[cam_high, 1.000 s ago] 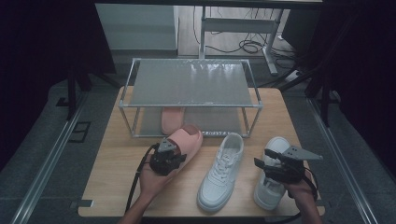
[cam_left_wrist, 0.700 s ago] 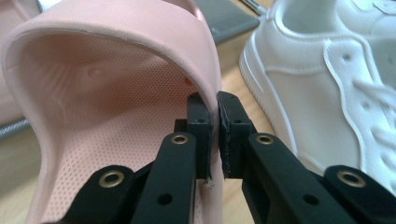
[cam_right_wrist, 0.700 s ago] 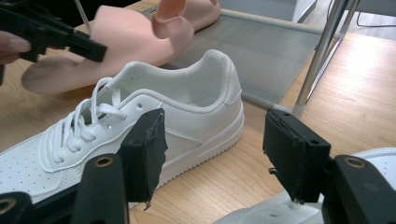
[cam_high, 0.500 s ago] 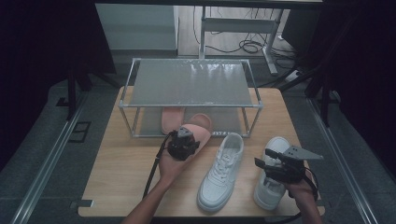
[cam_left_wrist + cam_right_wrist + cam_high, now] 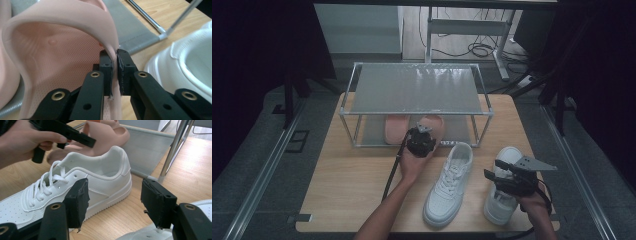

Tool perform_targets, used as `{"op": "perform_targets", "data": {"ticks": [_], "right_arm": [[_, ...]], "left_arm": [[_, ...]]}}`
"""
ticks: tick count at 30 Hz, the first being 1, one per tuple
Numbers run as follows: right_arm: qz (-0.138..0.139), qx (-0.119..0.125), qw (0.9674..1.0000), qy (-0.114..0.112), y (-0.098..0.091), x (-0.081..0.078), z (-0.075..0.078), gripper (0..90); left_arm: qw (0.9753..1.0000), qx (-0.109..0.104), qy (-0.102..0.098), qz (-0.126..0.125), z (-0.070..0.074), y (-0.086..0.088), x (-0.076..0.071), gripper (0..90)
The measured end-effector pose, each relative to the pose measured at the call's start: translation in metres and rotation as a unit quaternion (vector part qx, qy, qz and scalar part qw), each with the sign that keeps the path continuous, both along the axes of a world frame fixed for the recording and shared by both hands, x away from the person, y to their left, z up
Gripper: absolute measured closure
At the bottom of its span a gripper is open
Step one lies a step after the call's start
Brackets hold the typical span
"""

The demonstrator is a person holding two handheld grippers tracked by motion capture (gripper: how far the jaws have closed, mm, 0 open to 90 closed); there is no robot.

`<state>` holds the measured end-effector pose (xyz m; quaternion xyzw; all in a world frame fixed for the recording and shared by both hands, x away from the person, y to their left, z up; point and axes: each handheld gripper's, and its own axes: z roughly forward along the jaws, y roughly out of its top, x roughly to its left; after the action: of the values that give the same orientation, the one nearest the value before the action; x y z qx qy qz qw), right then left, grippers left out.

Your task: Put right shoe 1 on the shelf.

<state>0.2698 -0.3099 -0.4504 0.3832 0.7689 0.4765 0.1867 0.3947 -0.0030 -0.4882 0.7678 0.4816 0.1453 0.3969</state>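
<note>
Items, referenced to the shoe rack (image 5: 414, 90):

1. Pink slipper (image 5: 394, 127), on the rack's lower shelf.
2. Second pink slipper (image 5: 62, 42), at the rack's front edge; my left gripper (image 5: 113, 72) pinches its strap.
3. White sneaker (image 5: 447, 182), on the table (image 5: 347, 175) before the rack.
4. My right gripper (image 5: 113, 202), jaws wide, empty, over another white sneaker (image 5: 502, 197) right of the rack.

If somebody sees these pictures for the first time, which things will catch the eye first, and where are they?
The left hand-held gripper pinches the strap of a pink slipper at the front edge of the metal shoe rack, beside a second pink slipper on its lower shelf. Two white sneakers lie on the wooden table: one in the middle, the other under the open right hand-held gripper.
</note>
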Motion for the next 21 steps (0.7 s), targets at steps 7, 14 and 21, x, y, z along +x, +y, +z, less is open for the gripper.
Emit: {"op": "perform_targets", "data": {"ticks": [7, 14, 21], "right_arm": [[-0.002, 0.003, 1.0, -0.002, -0.002, 0.0, 0.001, 39.6], [-0.002, 0.003, 1.0, -0.001, -0.002, 0.0, 0.0, 39.6], [-0.002, 0.004, 1.0, -0.001, -0.002, 0.0, 0.0, 39.6]], "left_arm": [[0.9995, 0.004, -0.004, 0.03, -0.011, -0.004, 0.012, 83.5], [0.9987, 0.016, -0.002, 0.048, -0.013, -0.007, 0.023, 82.4], [0.9979, 0.024, 0.008, 0.059, -0.015, -0.009, 0.029, 75.2]]}}
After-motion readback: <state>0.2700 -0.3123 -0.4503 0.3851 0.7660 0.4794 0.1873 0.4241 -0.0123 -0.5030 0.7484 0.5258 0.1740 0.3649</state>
